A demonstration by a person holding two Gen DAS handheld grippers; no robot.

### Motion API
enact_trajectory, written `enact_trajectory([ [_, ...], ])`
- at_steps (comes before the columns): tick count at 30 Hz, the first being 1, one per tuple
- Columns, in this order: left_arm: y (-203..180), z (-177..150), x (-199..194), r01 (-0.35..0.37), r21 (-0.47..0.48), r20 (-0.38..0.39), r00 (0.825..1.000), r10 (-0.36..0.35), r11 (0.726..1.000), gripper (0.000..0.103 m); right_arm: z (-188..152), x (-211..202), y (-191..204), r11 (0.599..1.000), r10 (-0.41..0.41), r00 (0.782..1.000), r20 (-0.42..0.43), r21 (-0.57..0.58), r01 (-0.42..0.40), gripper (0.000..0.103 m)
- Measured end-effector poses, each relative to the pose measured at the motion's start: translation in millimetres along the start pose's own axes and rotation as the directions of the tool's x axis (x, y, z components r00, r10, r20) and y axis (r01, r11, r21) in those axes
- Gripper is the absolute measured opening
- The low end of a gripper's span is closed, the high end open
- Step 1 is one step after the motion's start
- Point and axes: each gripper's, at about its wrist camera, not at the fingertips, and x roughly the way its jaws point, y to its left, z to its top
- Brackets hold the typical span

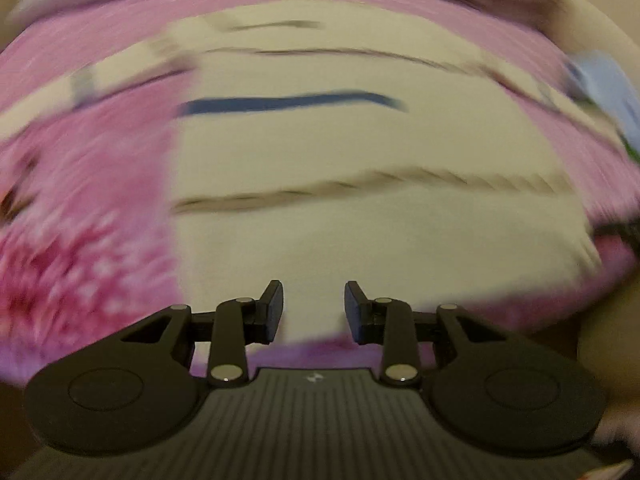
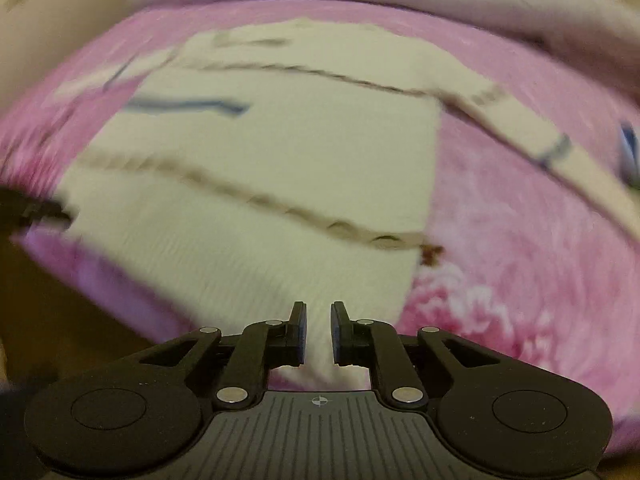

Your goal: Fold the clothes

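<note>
A pink floral bedspread (image 1: 88,184) covers the surface, with apparently a pale wall (image 2: 60,20) behind.

Motion blur is smearing the cream sweater (image 1: 360,152) and the pink flowered blanket (image 1: 80,240) in both views, hiding knit detail; a blue thing (image 1: 604,88) is sitting at the right edge, too blurred to name, and the frame is cutting off the sleeve (image 2: 560,148)

No readable text, brand or number anywhere. Only a small pale emblem on the ribbed body of the left gripper (image 1: 314,312) and a small crosshair sign on the right gripper (image 2: 319,334); both blurred.
</note>
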Motion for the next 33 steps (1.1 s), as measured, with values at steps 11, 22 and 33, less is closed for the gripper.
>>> enact_trajectory([
  [11,33.0,15.2,1.8,0.01,-0.161,-0.131,0.991,-0.031,0.987,0.031,21.8,16.2,-12.5,0.985,-0.035,0.983,-0.179,0.158,0.064,0.011],
  [22,-14.4,109.1,-65.1,-0.104,-0.251,-0.194,0.979,0.055,0.962,0.033,97.9,-36.8,-36.3,0.864,0.095,0.988,-0.121,0.503,-0.022,0.011],
  [33,-60.8,116.2,-131.4,-0.15,-0.203,-0.174,0.978,0.115,0.968,0.035,109.1,-110.7,-44.0,0.889,0.044,0.994,-0.105,0.458,0.008,0.011],
])
